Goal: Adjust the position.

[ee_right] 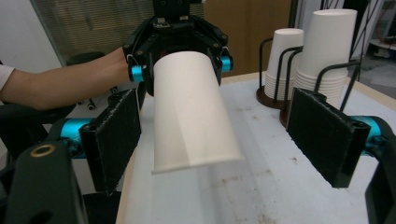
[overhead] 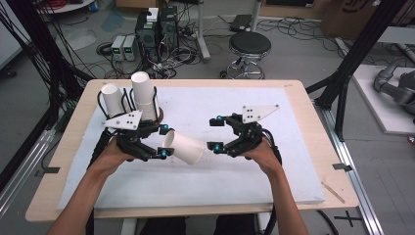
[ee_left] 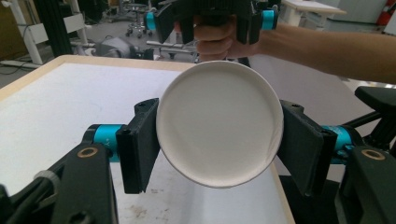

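No text, label, brand, number or sign can be read anywhere, neither on the white paper cup (overhead: 183, 147) nor on the stacked cups (overhead: 144, 95) behind it.

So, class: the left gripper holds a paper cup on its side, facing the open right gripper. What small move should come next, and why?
Probably ease the right gripper forward around the paper cup and close: its jaws stand open just off the cup, which the left gripper clamps.
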A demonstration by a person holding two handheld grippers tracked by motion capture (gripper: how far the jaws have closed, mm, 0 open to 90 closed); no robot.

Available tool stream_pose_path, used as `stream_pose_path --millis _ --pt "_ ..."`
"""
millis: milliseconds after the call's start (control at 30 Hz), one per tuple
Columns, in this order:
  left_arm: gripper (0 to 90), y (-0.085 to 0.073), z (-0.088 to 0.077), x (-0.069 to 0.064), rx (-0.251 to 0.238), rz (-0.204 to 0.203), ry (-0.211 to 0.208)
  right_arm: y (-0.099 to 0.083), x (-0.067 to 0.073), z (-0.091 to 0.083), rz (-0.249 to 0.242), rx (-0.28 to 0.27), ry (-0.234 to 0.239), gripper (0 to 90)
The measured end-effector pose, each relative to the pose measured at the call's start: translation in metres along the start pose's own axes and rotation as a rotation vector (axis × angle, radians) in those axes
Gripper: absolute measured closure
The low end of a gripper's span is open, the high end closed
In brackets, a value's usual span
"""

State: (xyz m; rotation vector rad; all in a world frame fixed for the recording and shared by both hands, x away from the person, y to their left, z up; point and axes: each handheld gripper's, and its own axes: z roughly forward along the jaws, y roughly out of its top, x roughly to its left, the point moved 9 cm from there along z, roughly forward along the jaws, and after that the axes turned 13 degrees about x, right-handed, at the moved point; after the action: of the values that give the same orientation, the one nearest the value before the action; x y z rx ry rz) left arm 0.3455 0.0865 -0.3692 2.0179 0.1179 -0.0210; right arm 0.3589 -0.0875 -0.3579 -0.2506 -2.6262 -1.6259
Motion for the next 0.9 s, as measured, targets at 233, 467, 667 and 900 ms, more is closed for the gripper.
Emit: stream_pose_path --millis 233,467,667,900 --pt "34.5 0.001 0.006 0.000 -0.020 -0.005 0.007 0.005 0.002 0.014 -0.005 -0.005 0.025 18.8" --pt "34.6 0.001 0.010 0.001 -0.062 -0.035 0.001 0.007 0.003 0.021 -0.009 -0.001 0.034 18.8" --pt "34.6 -0.001 0.021 0.000 -0.065 -0.042 -0.003 0.007 0.005 0.025 -0.010 0.006 0.045 18.8" --pt "34.6 0.000 0.026 -0.003 -0.074 -0.039 -0.013 0.006 0.008 0.032 -0.017 0.028 0.056 18.8"
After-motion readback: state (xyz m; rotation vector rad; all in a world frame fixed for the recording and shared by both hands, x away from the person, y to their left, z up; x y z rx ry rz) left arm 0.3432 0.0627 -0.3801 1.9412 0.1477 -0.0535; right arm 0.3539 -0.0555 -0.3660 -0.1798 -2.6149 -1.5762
